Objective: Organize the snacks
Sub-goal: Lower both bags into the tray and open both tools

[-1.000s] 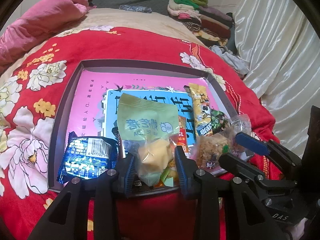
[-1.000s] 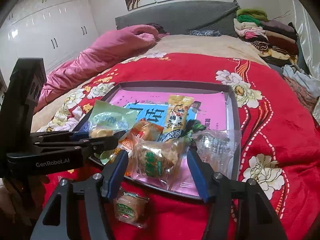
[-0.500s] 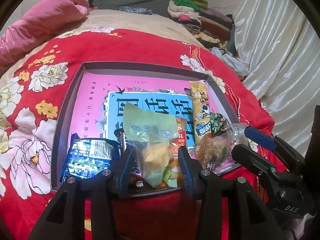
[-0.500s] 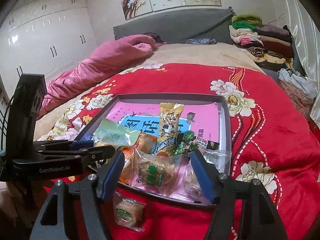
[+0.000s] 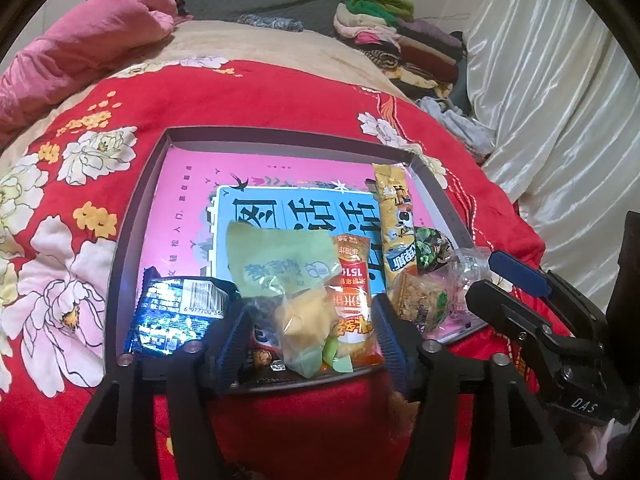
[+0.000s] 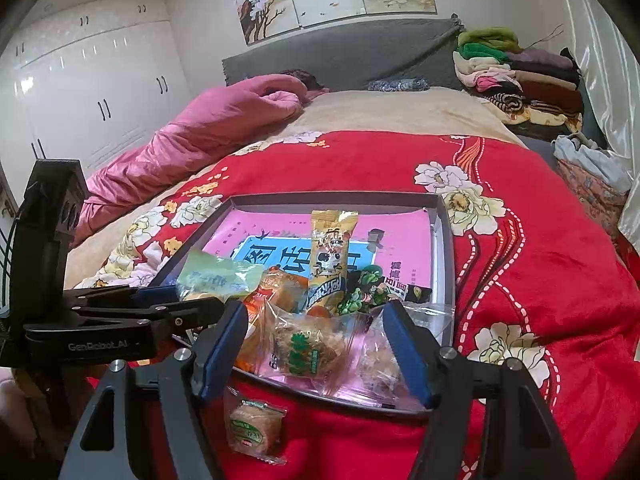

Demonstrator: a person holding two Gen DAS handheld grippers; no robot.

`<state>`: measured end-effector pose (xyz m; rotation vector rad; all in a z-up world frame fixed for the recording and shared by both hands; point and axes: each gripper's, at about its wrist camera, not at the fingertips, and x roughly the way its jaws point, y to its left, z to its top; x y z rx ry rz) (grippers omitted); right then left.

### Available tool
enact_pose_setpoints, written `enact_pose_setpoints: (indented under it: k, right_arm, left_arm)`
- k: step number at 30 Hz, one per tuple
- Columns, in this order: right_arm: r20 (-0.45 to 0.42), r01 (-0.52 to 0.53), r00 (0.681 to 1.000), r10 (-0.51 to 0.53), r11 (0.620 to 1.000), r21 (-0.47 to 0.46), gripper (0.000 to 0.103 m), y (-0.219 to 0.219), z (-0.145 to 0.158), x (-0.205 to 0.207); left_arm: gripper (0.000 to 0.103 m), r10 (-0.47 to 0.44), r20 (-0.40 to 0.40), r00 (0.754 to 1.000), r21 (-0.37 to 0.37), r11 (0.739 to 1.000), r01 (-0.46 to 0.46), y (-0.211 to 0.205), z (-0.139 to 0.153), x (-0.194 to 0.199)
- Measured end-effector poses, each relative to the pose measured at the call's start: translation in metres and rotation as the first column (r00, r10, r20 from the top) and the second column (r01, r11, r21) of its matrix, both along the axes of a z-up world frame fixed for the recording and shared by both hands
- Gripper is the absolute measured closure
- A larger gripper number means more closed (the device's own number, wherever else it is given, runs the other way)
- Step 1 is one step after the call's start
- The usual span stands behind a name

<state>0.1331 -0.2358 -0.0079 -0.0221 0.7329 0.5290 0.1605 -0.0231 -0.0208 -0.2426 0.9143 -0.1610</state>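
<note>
A grey tray (image 5: pixel 130 220) with a pink printed sheet lies on the red floral blanket. Snacks crowd its near end: a blue packet (image 5: pixel 176 312), a green packet with a yellow cake (image 5: pixel 280 268), an orange packet (image 5: pixel 354 292), a long yellow packet (image 5: pixel 396 212) and a clear-wrapped floss cake (image 6: pixel 308 350). My left gripper (image 5: pixel 312 344) straddles the green packet; its jaws are opening and the pads stand clear of the wrapper. My right gripper (image 6: pixel 314 348) is open around the floss cake, which rests on the tray's near rim (image 6: pixel 444 264).
One small round cake in a clear wrapper (image 6: pixel 254 428) lies on the blanket just outside the tray's near edge. A pink quilt (image 6: pixel 200 132) is bunched at the far left, folded clothes (image 6: pixel 516 76) are stacked at the far right, and white curtains (image 5: pixel 560 100) hang on the right.
The left jaws have spread away from the green packet, which has sagged lower into the tray. The right jaws have widened slightly and that gripper has drawn back a little.
</note>
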Motion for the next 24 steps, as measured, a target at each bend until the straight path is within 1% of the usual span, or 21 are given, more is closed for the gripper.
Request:
enact_pose_setpoints:
  k: [9, 15, 20, 22, 24]
  right_arm:
    - [-0.002, 0.006, 1.0, -0.006, 1.0, 0.009, 0.031, -0.002, 0.0, 0.001]
    - [-0.004, 0.005, 1.0, -0.005, 1.0, 0.011, 0.031, -0.002, 0.001, 0.001]
    - [-0.002, 0.006, 1.0, -0.006, 1.0, 0.012, 0.031, -0.002, 0.001, 0.001]
    - [0.0, 0.006, 1.0, -0.006, 1.0, 0.019, 0.031, -0.002, 0.001, 0.0]
    - [0.002, 0.005, 1.0, -0.005, 1.0, 0.027, 0.03, -0.003, 0.002, 0.0]
  left_arm:
    - [0.032, 0.018, 0.012, 1.0, 0.007, 1.0, -0.018, 0.008, 0.004, -0.001]
    - [0.032, 0.031, 0.013, 0.999, 0.027, 0.999, -0.031, 0.014, 0.001, 0.001]
    - [0.032, 0.046, 0.013, 0.999, 0.018, 0.999, -0.046, 0.021, 0.0, 0.0]
    - [0.03, 0.051, 0.02, 0.998, 0.016, 0.999, -0.052, 0.023, 0.003, -0.001]
    - [0.027, 0.059, 0.03, 0.998, 0.01, 0.998, -0.059, 0.025, 0.006, -0.002]
